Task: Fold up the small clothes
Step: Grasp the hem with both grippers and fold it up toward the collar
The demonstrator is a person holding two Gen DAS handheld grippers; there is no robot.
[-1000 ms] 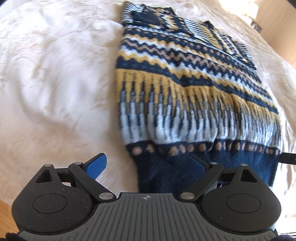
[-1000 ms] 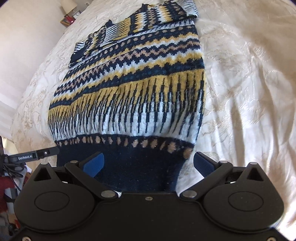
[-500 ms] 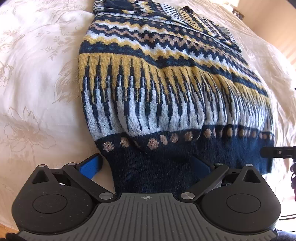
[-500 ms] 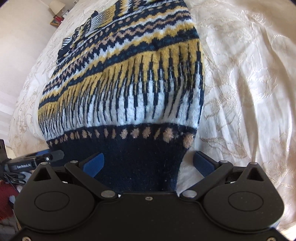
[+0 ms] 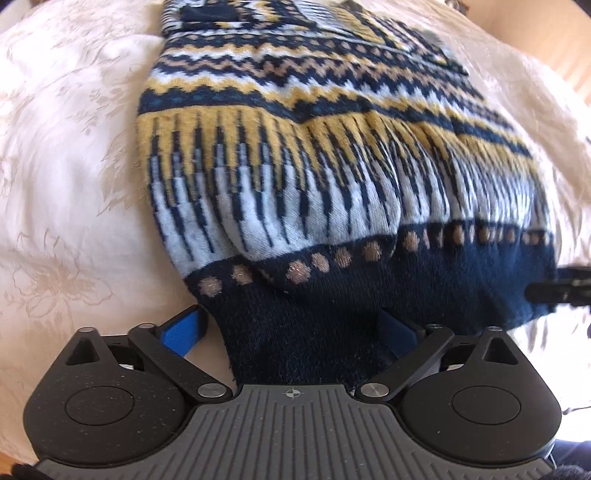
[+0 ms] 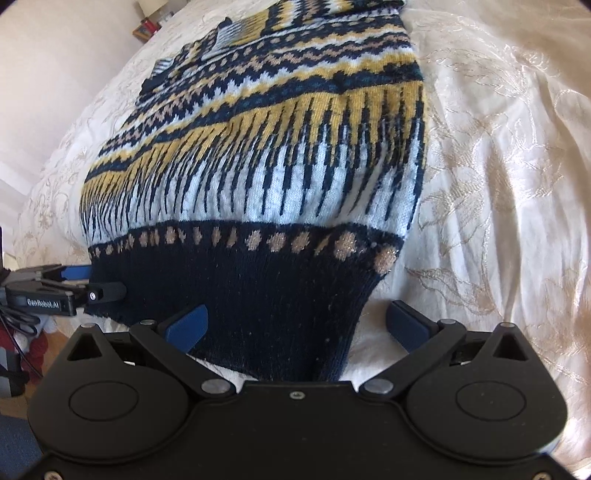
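Note:
A knitted sweater with navy, yellow, pale blue and tan bands lies flat on a cream bedspread; it also shows in the right wrist view. Its navy ribbed hem reaches between the blue pads of my left gripper, whose jaws stand wide open around the hem's left corner. My right gripper is also open, with the hem's right corner between its pads. The far sleeves and collar are folded in at the top.
The embroidered bedspread spreads wide on both sides of the sweater. The other gripper shows at the frame edge in each view: the right one and the left one. A wall and small shelf lie beyond the bed.
Both grippers have moved forward onto the sweater's hem, so the navy band now sits deeper between the open pads. The sweater's lower part has bunched up slightly.

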